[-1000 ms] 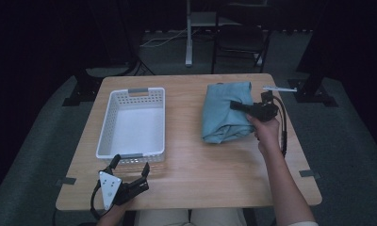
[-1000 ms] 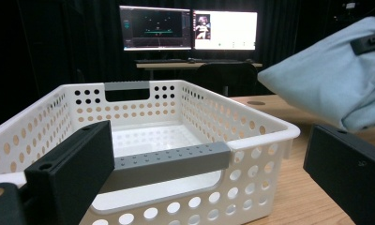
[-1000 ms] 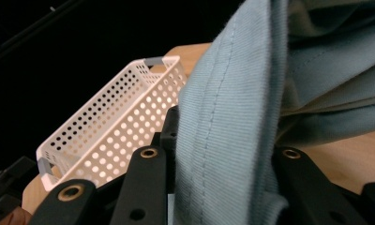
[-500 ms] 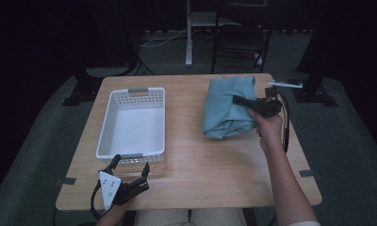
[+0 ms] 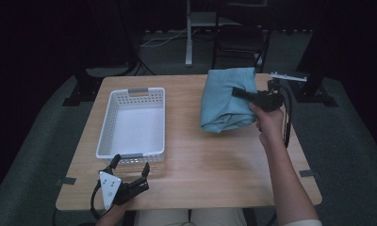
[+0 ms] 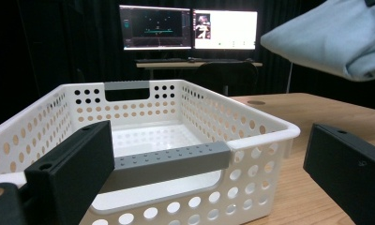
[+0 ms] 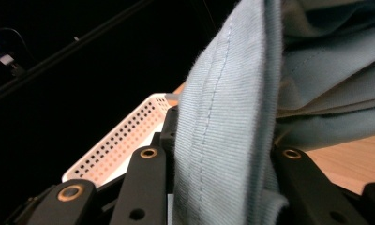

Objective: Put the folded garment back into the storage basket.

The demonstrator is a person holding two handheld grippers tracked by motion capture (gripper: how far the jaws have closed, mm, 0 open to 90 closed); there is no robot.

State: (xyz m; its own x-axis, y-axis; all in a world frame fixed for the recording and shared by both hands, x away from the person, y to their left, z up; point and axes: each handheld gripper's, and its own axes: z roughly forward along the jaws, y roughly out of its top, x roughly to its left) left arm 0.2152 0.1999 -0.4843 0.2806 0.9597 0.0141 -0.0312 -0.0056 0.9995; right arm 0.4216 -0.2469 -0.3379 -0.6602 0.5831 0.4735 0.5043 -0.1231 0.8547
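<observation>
A folded light-blue cloth [image 5: 226, 96] hangs lifted above the right half of the wooden table [image 5: 210, 155]. My right gripper [image 5: 238, 92] is shut on its right edge. In the right gripper view a hemmed fold of the cloth [image 7: 228, 122] is pinched between the two black jaws. The cloth [image 6: 331, 40] also floats at the upper right of the left gripper view. A white perforated basket [image 5: 132, 122] with grey handles stands empty on the left half. My left gripper [image 5: 130, 176] rests open at the table's front edge, just before the basket's near grey handle [image 6: 171, 159], with nothing between its jaws.
Dark floor surrounds the table, with a chair [image 5: 238, 42] and a stand beyond its far edge. Two lit monitors [image 6: 188, 28] on a desk stand behind the basket in the left gripper view. Bare wood lies between basket and cloth.
The right gripper has risen with the cloth, whose lower end has lifted off the table. The left gripper has stayed put.
</observation>
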